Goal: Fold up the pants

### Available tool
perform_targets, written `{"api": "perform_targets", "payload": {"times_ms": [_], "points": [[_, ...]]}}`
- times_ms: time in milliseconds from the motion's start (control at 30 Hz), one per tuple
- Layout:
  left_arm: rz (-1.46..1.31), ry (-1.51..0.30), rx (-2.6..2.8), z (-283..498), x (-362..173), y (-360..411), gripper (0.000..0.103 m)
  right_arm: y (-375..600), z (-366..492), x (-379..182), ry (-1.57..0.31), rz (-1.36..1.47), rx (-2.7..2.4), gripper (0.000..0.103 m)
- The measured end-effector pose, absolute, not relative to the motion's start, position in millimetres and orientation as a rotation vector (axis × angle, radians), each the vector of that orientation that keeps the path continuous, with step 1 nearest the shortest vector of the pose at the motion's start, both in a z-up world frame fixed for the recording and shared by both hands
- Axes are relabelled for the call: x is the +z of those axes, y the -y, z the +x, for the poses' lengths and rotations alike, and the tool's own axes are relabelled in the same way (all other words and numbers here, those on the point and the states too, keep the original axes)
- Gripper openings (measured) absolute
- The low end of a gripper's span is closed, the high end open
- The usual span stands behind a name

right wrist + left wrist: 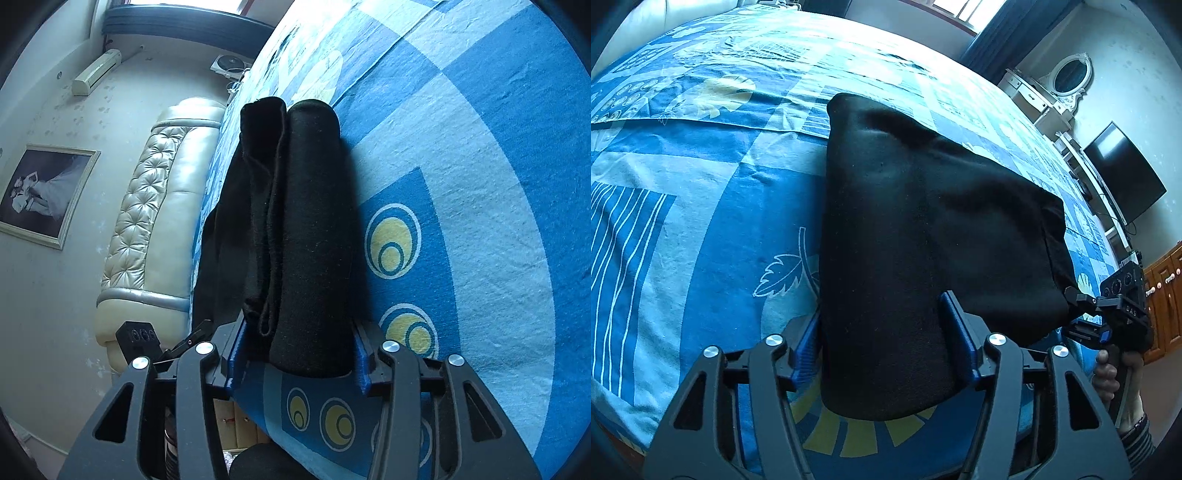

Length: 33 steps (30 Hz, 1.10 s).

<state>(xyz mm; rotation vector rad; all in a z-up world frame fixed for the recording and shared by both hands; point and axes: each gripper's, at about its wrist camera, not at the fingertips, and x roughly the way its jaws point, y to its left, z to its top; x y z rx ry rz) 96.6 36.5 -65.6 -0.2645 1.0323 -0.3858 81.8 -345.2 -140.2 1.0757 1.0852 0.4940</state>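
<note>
Now the black pants (923, 229), folded into a thick bundle, lie on the blue patterned bed (701, 206). Both the left gripper (886, 343) and the right gripper (299, 350) straddle its edges, jaws spread, pads not clearly pressing the cloth.

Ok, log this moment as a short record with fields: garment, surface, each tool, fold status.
garment: black pants, folded into a thick bundle
surface: bed with a blue patterned sheet
left tool: fingers on either side of the near end of the bundle; grip unclear
right tool: fingers on either side of the stacked layers at the other corner; grip unclear
fold status: several layers stacked, edges visible in the right wrist view
background: cream tufted headboard
</note>
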Motion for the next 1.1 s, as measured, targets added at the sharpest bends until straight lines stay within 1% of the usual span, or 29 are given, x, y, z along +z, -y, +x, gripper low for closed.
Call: {"api": "perform_targets", "payload": {"times_ms": [67,133,167,200,233,267,333,433,667,700,733,767,800,833,867,900,967,1000,1100], "points": [[-0.271,-1.027,-0.383,98,-67,-38,0.069,342,84,-139,-1.082,1.081,0.500,0.058],[-0.283,-1.029,-0.393,101,-70,-38,0.068,339,88,-137,-1.084,1.064,0.491,0.059],[-0.293,-1.034,-0.411,102,-71,-37,0.062,337,89,-136,-1.086,1.050,0.484,0.058],[-0.292,-1.036,-0.413,102,-70,-37,0.058,336,90,-135,-1.087,1.031,0.469,0.054],[-0.286,-1.034,-0.408,102,-69,-36,0.053,335,90,-135,-1.091,1.009,0.454,0.047],[-0.278,-1.033,-0.406,101,-67,-36,0.051,335,90,-134,-1.090,1.006,0.451,0.043],[-0.267,-1.030,-0.403,98,-63,-35,0.044,338,86,-135,-1.080,1.027,0.456,0.039],[-0.257,-1.030,-0.403,94,-58,-34,0.042,342,80,-133,-1.071,1.036,0.468,0.036],[-0.241,-1.037,-0.406,76,-59,-34,0.043,347,64,-135,-1.098,1.026,0.481,0.036],[-0.233,-1.032,-0.402,75,-60,-34,0.045,347,63,-138,-1.101,1.033,0.481,0.037],[-0.227,-1.026,-0.397,74,-61,-33,0.051,348,63,-141,-1.104,1.050,0.479,0.039],[-0.224,-1.017,-0.382,74,-60,-34,0.054,349,63,-143,-1.107,1.061,0.481,0.042],[-0.226,-1.009,-0.365,73,-60,-34,0.066,348,63,-142,-1.108,1.057,0.485,0.043],[-0.224,-1.004,-0.345,73,-60,-34,0.075,347,64,-139,-1.108,1.045,0.482,0.049],[-0.216,-0.997,-0.327,71,-59,-34,0.078,347,62,-136,-1.106,1.030,0.478,0.055],[-0.206,-0.988,-0.310,69,-59,-34,0.083,345,60,-133,-1.104,1.014,0.476,0.058],[-0.170,-0.967,-0.278,61,-57,-32,0.087,344,54,-126,-1.100,0.977,0.463,0.066],[-0.141,-0.950,-0.259,55,-54,-30,0.090,342,51,-123,-1.100,0.955,0.451,0.067],[-0.074,-0.920,-0.235,40,-47,-24,0.091,335,44,-113,-1.119,0.856,0.384,0.070]]}}
